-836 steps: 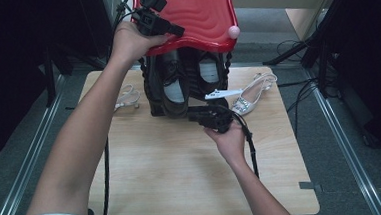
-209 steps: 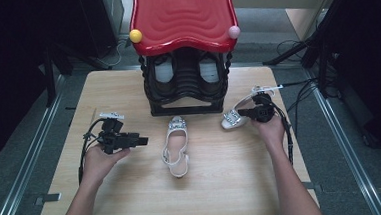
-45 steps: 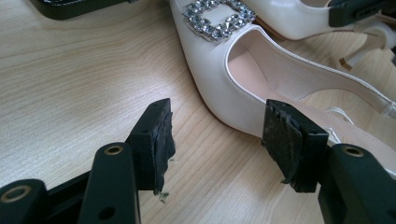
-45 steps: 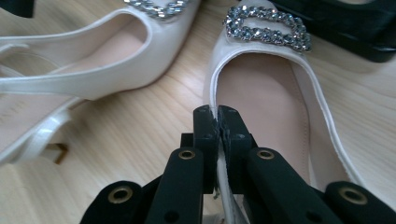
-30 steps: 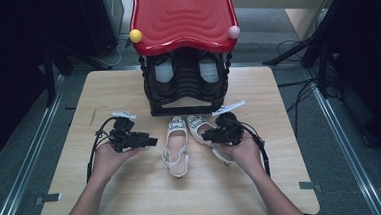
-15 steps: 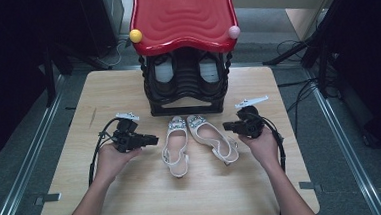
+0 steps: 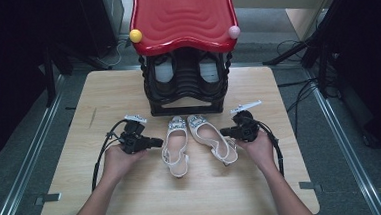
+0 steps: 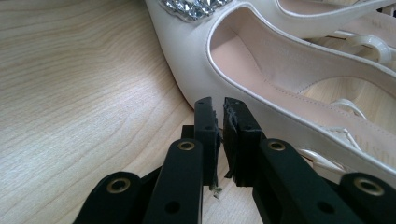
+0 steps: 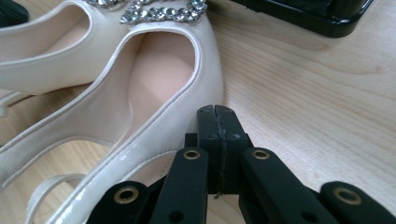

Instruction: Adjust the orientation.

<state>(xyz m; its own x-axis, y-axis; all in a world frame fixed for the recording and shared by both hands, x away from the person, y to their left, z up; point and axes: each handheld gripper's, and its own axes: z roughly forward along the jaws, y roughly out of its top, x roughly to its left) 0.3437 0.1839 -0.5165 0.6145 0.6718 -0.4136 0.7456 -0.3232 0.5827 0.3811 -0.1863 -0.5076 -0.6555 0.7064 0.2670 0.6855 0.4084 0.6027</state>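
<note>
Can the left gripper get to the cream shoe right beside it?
Probably yes. The left gripper points at the left cream shoe, its nearly shut jaws almost touching the side, with bare table around.

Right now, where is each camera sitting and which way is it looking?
High view: above the table, looking down at two white shoes, left shoe, right shoe, with both forearms and hands.
Left gripper view: on the left gripper, facing the left shoe's side, fingers nearly closed.
Right gripper view: on the right gripper, facing the right shoe, fingers closed.
All three views share the shoes.
</note>
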